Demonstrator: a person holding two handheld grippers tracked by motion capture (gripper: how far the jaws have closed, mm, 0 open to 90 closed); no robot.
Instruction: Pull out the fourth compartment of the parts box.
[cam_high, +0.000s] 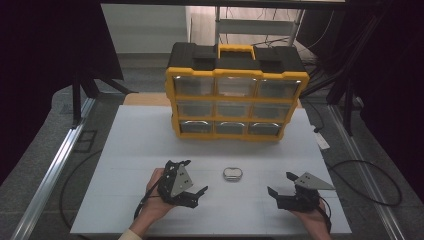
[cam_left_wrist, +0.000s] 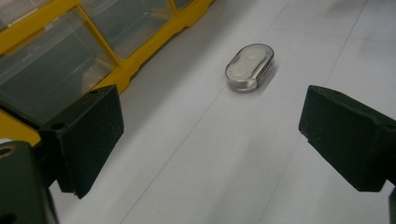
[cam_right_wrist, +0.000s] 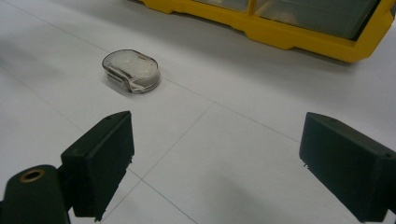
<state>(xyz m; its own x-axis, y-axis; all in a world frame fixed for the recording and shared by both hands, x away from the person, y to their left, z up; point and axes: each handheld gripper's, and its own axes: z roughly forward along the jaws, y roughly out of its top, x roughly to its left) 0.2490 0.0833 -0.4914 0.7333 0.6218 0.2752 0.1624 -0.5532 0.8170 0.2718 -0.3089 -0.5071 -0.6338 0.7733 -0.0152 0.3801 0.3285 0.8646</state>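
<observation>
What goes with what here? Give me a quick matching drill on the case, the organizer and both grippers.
Things:
1. small clear case
2. drawer organizer
3. left gripper
4. right gripper

States or places:
A. yellow and black, at the table's far edge
B. open, right of the case
C. lying on the white table between the grippers
D. open, left of the case

Pairs: 1-C, 2-A, 3-D, 4-B

Both hands hold the left hand-held gripper (cam_high: 192, 176) and right hand-held gripper (cam_high: 280, 183) low, jaws spread wide.
</observation>
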